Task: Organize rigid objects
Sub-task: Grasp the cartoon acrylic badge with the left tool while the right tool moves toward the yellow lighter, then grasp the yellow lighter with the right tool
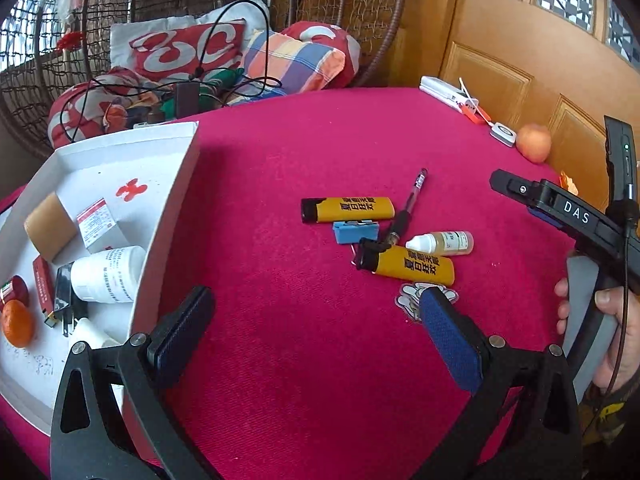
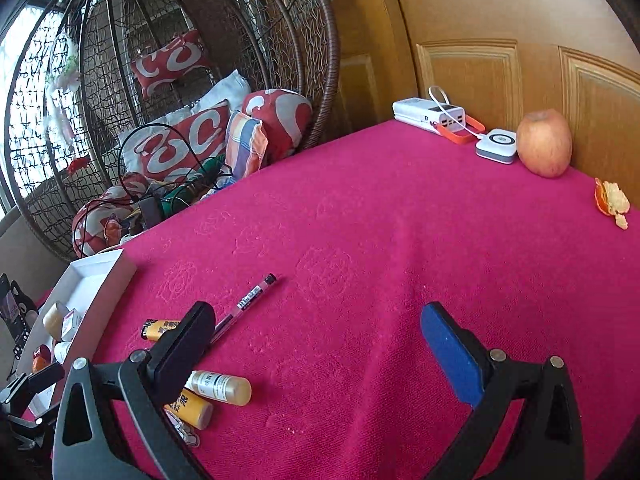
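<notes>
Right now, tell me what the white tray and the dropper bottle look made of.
White tray: probably cardboard, matte; thin straight walls, printed red mark. Dropper bottle: likely translucent glossy plastic; yellowish liquid shows through, white cap, paper label.

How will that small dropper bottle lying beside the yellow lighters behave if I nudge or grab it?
The dropper bottle lies on its side and looks round, so a nudge would probably roll it, though the red cloth may slow it. It seems small and plastic, likely light and stiff. It touches a yellow lighter, so that may shift too.
</notes>
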